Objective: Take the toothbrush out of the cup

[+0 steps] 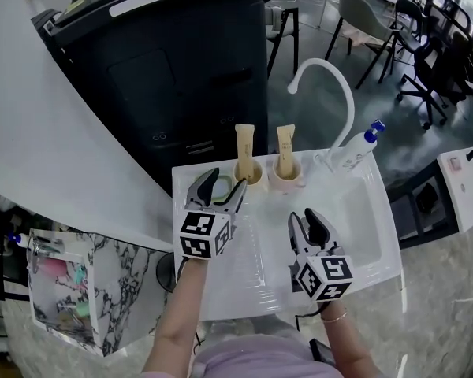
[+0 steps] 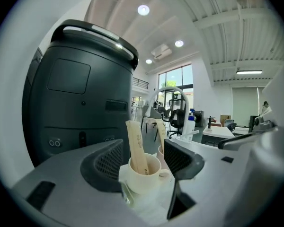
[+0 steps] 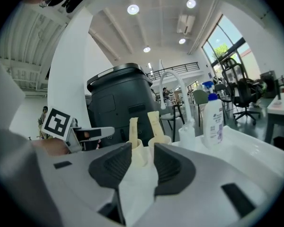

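Observation:
Two cups stand at the back of the white sink counter (image 1: 221, 282), each holding a paper-wrapped toothbrush. The cream left cup (image 1: 249, 172) holds one toothbrush (image 1: 244, 142); the pinkish right cup (image 1: 287, 177) holds the other toothbrush (image 1: 285, 143). My left gripper (image 1: 223, 183) is open just in front of the left cup. In the left gripper view that cup (image 2: 142, 176) and its toothbrush (image 2: 136, 145) stand between the spread jaws, not gripped. My right gripper (image 1: 308, 220) hovers over the counter nearer me, open by a narrow gap and holding nothing; both cups (image 3: 137, 148) lie ahead of it.
A large black machine (image 1: 165, 77) stands right behind the cups. A white curved faucet (image 1: 333, 81) and a pump bottle (image 1: 358, 150) sit at the back right, beside the sink basin (image 1: 363, 219). A shelf of small items (image 1: 59, 282) is at lower left; office chairs stand far right.

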The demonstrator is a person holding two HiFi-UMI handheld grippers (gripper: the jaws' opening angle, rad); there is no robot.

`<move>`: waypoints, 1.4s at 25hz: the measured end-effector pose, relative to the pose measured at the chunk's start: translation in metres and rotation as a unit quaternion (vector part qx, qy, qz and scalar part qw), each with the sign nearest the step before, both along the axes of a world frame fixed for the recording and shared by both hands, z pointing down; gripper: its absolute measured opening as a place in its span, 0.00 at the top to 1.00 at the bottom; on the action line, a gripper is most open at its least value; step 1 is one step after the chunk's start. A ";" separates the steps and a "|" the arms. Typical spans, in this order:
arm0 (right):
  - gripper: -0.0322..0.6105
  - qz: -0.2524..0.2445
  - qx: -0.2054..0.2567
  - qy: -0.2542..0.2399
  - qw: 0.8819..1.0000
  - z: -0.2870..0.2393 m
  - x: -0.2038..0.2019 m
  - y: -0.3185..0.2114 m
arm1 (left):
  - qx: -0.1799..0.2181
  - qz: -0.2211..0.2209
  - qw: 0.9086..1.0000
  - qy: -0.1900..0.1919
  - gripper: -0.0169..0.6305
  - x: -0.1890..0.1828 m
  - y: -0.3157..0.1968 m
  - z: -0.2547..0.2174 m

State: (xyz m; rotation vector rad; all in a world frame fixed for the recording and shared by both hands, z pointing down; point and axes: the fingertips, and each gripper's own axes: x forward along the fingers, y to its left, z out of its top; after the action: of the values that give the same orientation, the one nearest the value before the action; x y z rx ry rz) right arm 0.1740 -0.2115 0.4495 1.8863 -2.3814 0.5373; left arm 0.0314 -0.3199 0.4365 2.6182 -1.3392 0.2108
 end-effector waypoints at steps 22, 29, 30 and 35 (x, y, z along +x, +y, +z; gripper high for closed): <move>0.75 0.010 -0.016 -0.005 1.000 0.013 0.014 -0.027 | -0.049 0.010 0.999 -0.016 0.71 0.045 -0.089 0.036; 0.75 0.016 -0.011 -0.002 1.000 0.007 0.017 -0.020 | -0.023 -0.009 1.000 -0.009 0.89 0.044 -0.086 0.024; 0.75 0.016 -0.009 -0.002 1.000 0.005 0.017 -0.019 | -0.014 -0.011 1.000 -0.006 0.90 0.044 -0.085 0.019; 0.75 0.016 0.002 -0.001 1.000 -0.005 0.016 -0.012 | 0.048 -0.021 0.998 0.040 0.92 0.037 -0.074 -0.031</move>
State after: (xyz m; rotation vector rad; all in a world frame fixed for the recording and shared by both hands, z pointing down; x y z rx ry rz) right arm 0.1900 -0.2232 0.4444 1.9295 -2.3599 0.5371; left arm 0.0685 -0.3937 0.4059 2.6433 -1.4089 0.0352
